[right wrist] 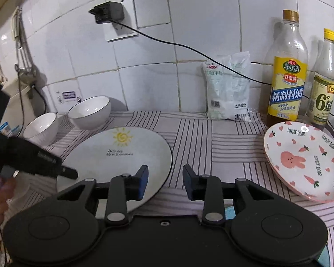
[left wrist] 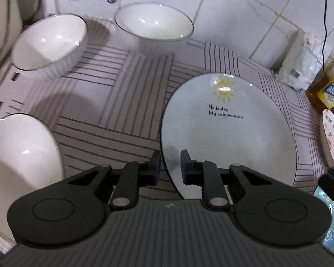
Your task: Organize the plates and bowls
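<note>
The left claw [left wrist: 170, 166], spread, straddles the near rim of the round pale sun-printed plate [left wrist: 229, 133] at lower right, seemingly not gripping. A shallow pinch could slip and chip it. The right claw [right wrist: 165, 182] hangs spread.

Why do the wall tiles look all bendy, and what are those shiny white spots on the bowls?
Both wrist views use fisheye lenses, so the straight tile lines curve. In the left wrist view, the spots on the bowls and the sun plate are glare from a light, and the nearest bowl looks soft and blurry. In the right wrist view, the left gripper is slightly blurred.
</note>
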`<state>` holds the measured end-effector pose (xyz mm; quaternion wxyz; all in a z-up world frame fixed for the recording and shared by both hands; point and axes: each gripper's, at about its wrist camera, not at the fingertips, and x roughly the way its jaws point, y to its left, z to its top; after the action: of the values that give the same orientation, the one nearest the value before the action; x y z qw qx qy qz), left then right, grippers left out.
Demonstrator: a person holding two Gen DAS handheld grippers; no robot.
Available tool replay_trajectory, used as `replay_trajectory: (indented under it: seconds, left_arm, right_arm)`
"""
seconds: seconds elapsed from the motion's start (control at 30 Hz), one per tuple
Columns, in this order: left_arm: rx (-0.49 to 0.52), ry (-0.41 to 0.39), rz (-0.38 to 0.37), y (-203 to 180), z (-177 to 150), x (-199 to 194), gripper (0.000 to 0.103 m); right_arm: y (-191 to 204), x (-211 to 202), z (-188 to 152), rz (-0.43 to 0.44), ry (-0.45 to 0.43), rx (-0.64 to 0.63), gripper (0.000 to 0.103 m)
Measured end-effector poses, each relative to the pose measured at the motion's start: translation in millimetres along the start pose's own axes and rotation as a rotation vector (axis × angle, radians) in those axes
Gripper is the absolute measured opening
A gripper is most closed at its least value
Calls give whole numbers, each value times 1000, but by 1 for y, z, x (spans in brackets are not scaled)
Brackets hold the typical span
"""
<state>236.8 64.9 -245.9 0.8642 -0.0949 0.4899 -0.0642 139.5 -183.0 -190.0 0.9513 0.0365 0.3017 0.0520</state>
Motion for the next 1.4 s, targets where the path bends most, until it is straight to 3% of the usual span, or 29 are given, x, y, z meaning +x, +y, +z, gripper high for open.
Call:
replay_trajectory:
  seconds: [0.07,0.23,0.4,0.6,0.83,0.93,1.03,1.13,1.33,1.4]
  left_arm:
    - [-6,-25,15,-2,-2,-14,43]
    - [81,-80,26,-29,-11,-56,45]
    - [192,-88,-61,-69,-26,-80,51]
    - [312,-52,-140,-124,-51,-82,57]
    - [411,56,-199,-171,-89,-59,62]
    - [419,112,-182,-177,-106,-44,61]
    - [411,157,-185,-175,-118,-29,60]
    - [394,172,-176,-172,-123,-17,60]
    - [358,175,-175,-169,-126,-8,56]
    - [361,168,-181,-168,-127,-10,38]
  right_arm:
    - [-5,-13,-2,13,-6,1,44]
    - [-29,-64,-2,8,-65,16,57]
    - [-54,-111,-9,-40,-90,-16,68]
    - [-79,-142,-30,-147,-66,-28,71]
    - [-108,-160,-67,-194,-60,137,71]
    - [-120,-154,-91,-261,-68,305,71]
    - [-128,-148,-109,-237,-66,423,71]
    - [-127,-141,-117,-188,-62,453,68]
    - [-128,-123,-121,-207,-20,479,49]
    - [-132,-120,-121,-197,-18,489,33]
